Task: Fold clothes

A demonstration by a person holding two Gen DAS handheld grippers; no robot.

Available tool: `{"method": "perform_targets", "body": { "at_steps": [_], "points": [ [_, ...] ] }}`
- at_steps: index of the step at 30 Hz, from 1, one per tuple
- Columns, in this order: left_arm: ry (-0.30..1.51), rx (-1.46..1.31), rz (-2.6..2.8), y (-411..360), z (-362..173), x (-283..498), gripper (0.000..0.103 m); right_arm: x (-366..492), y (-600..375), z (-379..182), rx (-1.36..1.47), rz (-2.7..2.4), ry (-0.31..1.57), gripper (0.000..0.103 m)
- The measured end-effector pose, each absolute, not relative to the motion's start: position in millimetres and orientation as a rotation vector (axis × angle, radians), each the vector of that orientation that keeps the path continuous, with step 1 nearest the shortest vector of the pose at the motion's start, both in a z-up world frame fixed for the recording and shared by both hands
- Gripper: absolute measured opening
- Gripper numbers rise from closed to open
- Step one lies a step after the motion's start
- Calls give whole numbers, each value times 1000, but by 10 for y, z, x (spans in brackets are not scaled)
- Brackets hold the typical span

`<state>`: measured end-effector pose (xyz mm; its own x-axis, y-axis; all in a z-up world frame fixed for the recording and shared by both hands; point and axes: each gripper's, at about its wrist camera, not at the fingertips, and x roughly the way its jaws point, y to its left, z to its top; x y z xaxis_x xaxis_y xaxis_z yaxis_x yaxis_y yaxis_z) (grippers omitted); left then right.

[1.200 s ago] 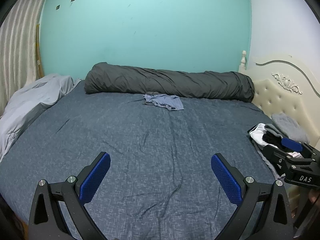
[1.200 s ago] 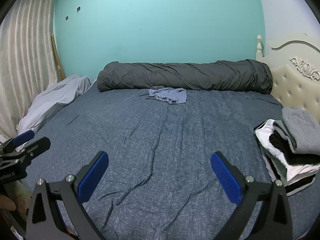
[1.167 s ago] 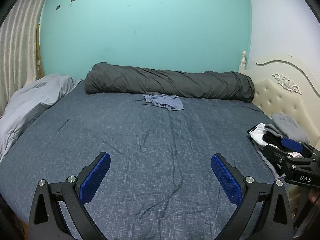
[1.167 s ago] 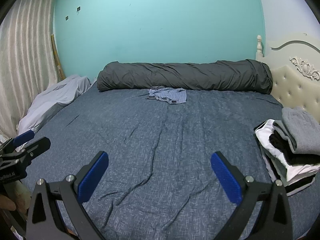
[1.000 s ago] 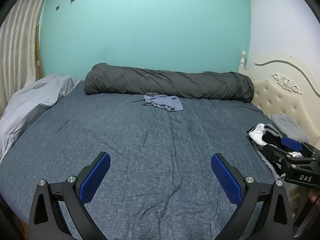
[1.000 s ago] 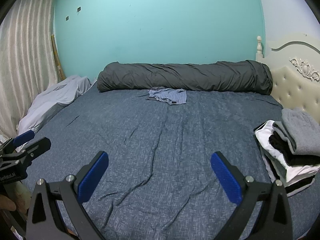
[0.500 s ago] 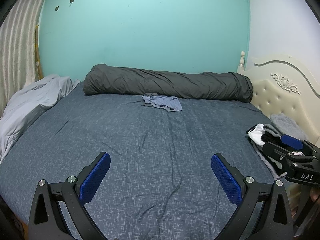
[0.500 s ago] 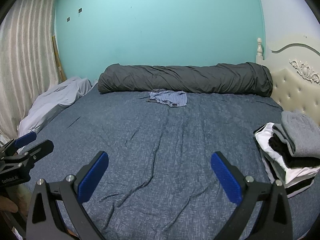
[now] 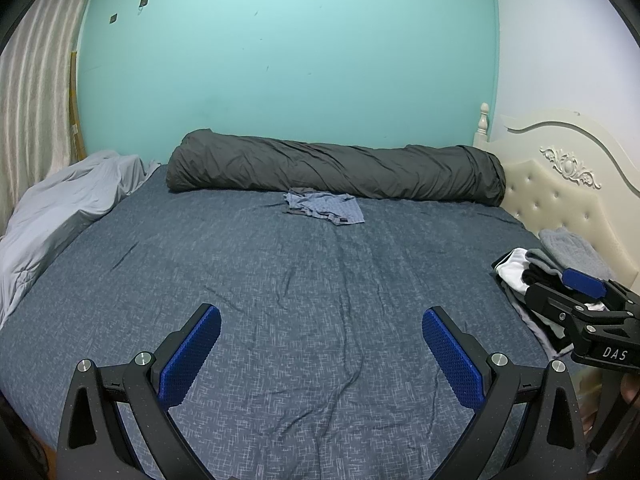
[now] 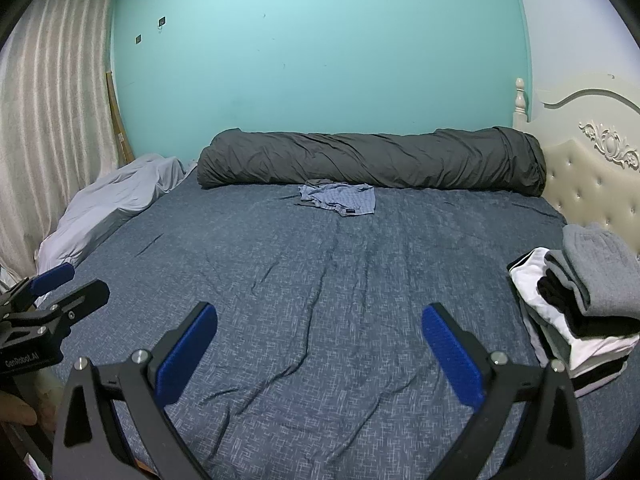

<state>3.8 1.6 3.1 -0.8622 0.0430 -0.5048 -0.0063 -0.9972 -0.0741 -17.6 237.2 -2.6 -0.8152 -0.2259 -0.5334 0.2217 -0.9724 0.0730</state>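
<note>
A crumpled light blue garment [image 9: 324, 208] [image 10: 340, 198] lies far back on the dark blue bed [image 9: 280, 280] [image 10: 320, 280], just before the rolled grey duvet. A stack of folded clothes [image 9: 560, 268] [image 10: 584, 300], grey over black and white, sits at the bed's right edge by the headboard. My left gripper [image 9: 320, 332] hovers open above the near part of the bed, nothing between its blue pads. My right gripper [image 10: 320, 330] is open too and holds nothing. Each gripper shows in the other's view at the frame edge.
A rolled dark grey duvet [image 9: 336, 172] [image 10: 372, 158] runs along the teal wall. A light grey sheet [image 9: 60, 216] [image 10: 116, 204] is bunched at the left edge. The cream headboard [image 9: 560, 192] [image 10: 596, 184] stands at right, curtains [image 10: 52, 128] at left.
Both views have tipped down and drawn back a little, so the bed and garment sit slightly lower in frame. Both grippers stay open; no cloth has moved.
</note>
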Motion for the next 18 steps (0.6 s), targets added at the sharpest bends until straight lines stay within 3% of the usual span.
{"method": "perform_targets", "body": {
  "at_steps": [18],
  "points": [
    [-104,-823,3005,30,34,-1,103,-187,2411,-20,825,-2788,-15,103]
  ]
}}
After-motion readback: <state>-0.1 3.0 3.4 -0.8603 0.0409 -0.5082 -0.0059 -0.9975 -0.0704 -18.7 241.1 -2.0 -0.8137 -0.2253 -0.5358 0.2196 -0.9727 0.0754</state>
